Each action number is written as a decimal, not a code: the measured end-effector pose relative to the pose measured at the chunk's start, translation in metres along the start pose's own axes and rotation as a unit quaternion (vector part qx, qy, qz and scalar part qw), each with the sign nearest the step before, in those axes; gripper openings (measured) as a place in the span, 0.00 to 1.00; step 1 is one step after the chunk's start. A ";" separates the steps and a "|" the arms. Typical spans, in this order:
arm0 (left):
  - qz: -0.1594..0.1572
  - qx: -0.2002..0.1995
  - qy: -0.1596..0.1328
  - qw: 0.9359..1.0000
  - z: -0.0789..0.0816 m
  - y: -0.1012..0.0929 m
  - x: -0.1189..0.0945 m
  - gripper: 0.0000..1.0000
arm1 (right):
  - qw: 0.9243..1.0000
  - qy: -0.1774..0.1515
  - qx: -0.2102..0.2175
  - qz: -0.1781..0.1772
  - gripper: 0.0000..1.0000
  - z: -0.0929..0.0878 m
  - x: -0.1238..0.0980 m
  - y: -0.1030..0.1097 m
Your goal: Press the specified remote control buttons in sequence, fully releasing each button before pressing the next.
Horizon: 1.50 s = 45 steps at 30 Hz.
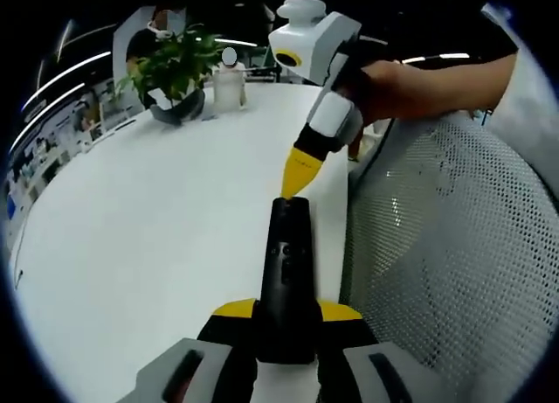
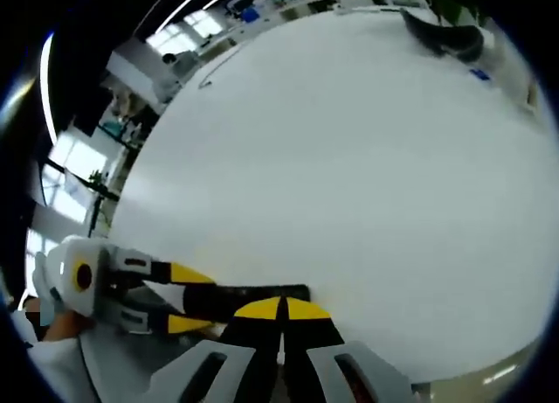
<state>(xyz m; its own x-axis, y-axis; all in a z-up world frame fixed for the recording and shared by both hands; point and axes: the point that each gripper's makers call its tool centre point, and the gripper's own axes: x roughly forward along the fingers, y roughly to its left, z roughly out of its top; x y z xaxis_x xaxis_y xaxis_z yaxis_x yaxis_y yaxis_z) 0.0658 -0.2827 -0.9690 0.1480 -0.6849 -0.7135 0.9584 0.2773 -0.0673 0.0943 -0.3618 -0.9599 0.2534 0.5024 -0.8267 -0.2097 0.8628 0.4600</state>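
The black remote control (image 1: pixel 284 272) lies lengthways near the edge of the white table (image 1: pixel 157 228), and it is pinned at its near end: the left gripper (image 1: pixel 286 314) has its yellow-tipped jaws closed in on either side of the body, clamping it. That grip looks like a steadying hold, so the remote will not skid across the smooth tabletop when a button is pushed.

At the far end comes the pressing tool. In the left gripper view, the right gripper (image 1: pixel 297 177) angles down from the upper right, held by a person's hand (image 1: pixel 384 88), and its yellow tips are drawn together into a single point. That point sits right at the top end of the remote; whether it is actually touching a button or hanging just above cannot be told. It carries nothing. Closed jaws make sense here: one narrow tip can pick out one small key.

The right gripper view agrees: that gripper's yellow pads meet with only a hairline seam between them, the remote's dark body runs just beyond them, and the left gripper reaches in from the left, gripping the remote.

Beyond the remote, a potted plant (image 1: pixel 175 71) and a pale container (image 1: pixel 229 86) stand well apart at the table's far side. A grey mesh chair back (image 1: pixel 445 246) stands just beside the table edge.
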 end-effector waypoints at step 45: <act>0.003 0.027 -0.003 1.000 0.000 0.000 0.001 0.24 | 0.998 -0.003 0.054 0.045 0.00 -0.003 0.001 0.010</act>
<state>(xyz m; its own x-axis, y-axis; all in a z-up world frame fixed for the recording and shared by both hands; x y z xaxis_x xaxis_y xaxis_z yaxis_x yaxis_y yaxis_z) 0.0656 -0.2833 -0.9697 0.1555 -0.6871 -0.7098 0.9692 0.2451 -0.0249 0.0895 -0.3529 -0.9576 0.2445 0.5787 -0.7781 -0.1296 0.8147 0.5652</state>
